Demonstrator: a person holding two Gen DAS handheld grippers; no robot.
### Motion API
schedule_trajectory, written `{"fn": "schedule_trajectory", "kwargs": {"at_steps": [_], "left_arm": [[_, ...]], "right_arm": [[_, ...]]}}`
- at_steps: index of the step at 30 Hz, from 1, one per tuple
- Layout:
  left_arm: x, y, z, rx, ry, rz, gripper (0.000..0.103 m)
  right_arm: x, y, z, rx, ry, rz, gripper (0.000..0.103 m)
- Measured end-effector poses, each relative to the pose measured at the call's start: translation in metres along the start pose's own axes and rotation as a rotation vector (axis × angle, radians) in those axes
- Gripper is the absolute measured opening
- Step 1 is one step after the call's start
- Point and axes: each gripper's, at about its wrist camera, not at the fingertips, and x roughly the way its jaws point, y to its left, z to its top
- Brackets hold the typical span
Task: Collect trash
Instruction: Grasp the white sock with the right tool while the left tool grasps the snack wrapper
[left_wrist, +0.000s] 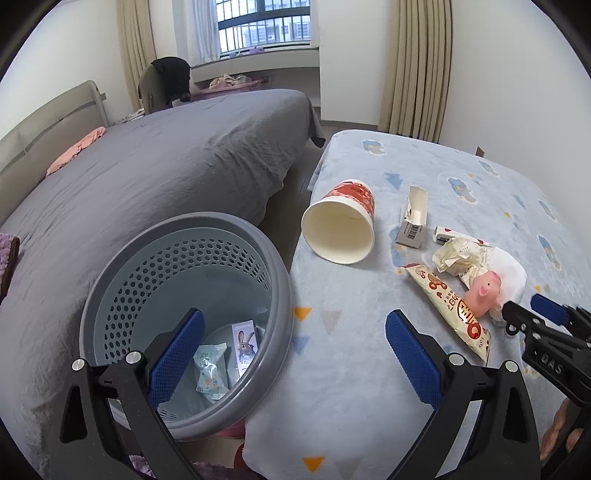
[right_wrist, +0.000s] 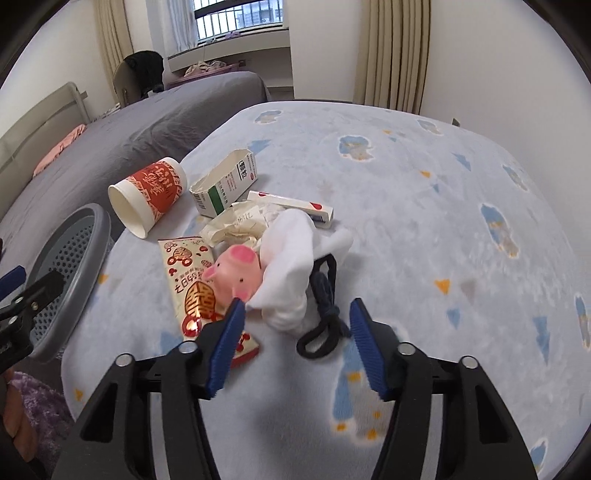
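Observation:
A grey perforated waste basket (left_wrist: 184, 321) stands beside the blue blanket-covered surface (left_wrist: 351, 387) and holds small wrappers (left_wrist: 210, 369). My left gripper (left_wrist: 295, 347) is open and empty, with one finger over the basket. On the blanket lie a red-and-white paper cup (right_wrist: 147, 195) on its side, an opened carton (right_wrist: 225, 184), a slim box (right_wrist: 291, 203), crumpled paper (right_wrist: 240, 225), a snack wrapper (right_wrist: 192, 288), a pink pig toy (right_wrist: 236, 273), a white cloth (right_wrist: 295, 266) and a dark cord (right_wrist: 325, 317). My right gripper (right_wrist: 295, 317) is open just in front of the cloth and cord.
A grey bed (left_wrist: 147, 166) lies left of the basket. A window and curtains (left_wrist: 413, 66) stand at the back. The right gripper shows at the left wrist view's right edge (left_wrist: 535, 310).

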Motion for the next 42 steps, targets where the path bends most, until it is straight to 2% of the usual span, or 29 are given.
{"fn": "schedule_trajectory", "kwargs": {"at_steps": [2, 4, 5, 10, 15, 24, 30, 38, 42], "left_arm": [[0.000, -0.001, 0.000, 0.002, 0.001, -0.002, 0.096], [0.000, -0.002, -0.001, 0.006, 0.000, -0.002, 0.096], [0.000, -0.002, -0.001, 0.007, 0.000, -0.002, 0.096], [0.001, -0.005, -0.002, 0.019, 0.001, -0.002, 0.096], [0.001, -0.012, -0.004, 0.041, 0.006, -0.021, 0.096], [0.007, -0.051, -0.008, 0.061, 0.067, -0.147, 0.096], [0.021, -0.079, -0.003, 0.038, 0.109, -0.185, 0.096], [0.049, -0.105, -0.002, 0.018, 0.168, -0.199, 0.097], [0.056, -0.111, -0.003, 0.021, 0.164, -0.183, 0.093]], "right_arm": [[0.005, 0.003, 0.005, -0.028, -0.003, -0.007, 0.045], [0.009, 0.008, 0.009, -0.056, -0.007, -0.020, 0.033], [0.011, 0.010, 0.010, -0.066, -0.004, -0.015, 0.023], [0.009, 0.006, 0.014, -0.025, -0.005, 0.059, 0.021], [-0.015, -0.011, 0.009, 0.069, -0.046, 0.095, 0.021], [-0.052, -0.056, -0.004, 0.191, -0.099, 0.052, 0.021], [-0.058, -0.066, -0.007, 0.224, -0.124, 0.068, 0.021], [-0.057, -0.069, -0.007, 0.236, -0.121, 0.127, 0.021], [-0.052, -0.073, -0.009, 0.249, -0.097, 0.136, 0.021]]}}
